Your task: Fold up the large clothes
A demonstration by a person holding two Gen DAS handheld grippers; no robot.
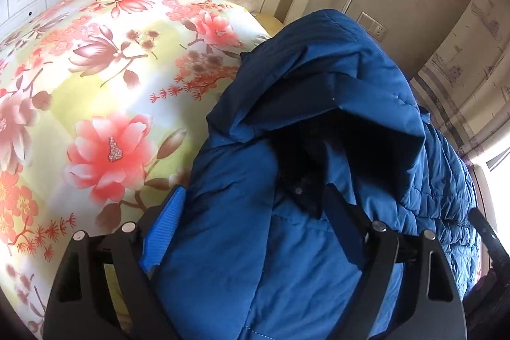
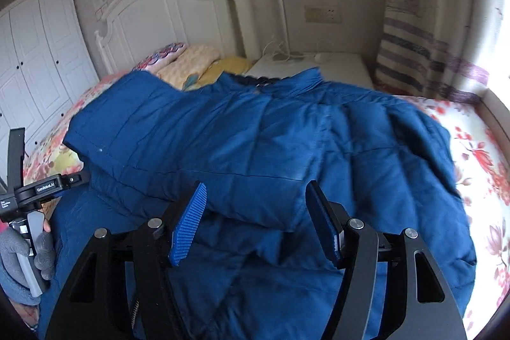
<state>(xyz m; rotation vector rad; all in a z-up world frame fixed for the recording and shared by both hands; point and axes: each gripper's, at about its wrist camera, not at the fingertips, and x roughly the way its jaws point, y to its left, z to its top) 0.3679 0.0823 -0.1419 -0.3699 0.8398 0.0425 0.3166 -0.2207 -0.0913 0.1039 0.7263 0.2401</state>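
A big blue quilted down jacket (image 2: 271, 142) lies spread on the bed, partly folded over itself. In the left wrist view the jacket (image 1: 287, 180) bulges up between my left gripper's (image 1: 251, 222) wide-set blue fingers (image 1: 165, 228), its dark hood opening facing the camera. My right gripper (image 2: 255, 212) is open just above the jacket's folded edge, its blue pads (image 2: 188, 225) empty. The left gripper's body (image 2: 38, 190) shows at the far left of the right wrist view, held by a gloved hand.
The floral bedspread (image 1: 95, 101) covers the bed. Pillows (image 2: 191, 62) and a white headboard (image 2: 165, 11) are at the far end. A white nightstand (image 2: 318, 66) with a lamp stands beside it. White wardrobe (image 2: 35, 59) left, curtain (image 2: 414, 53) and window right.
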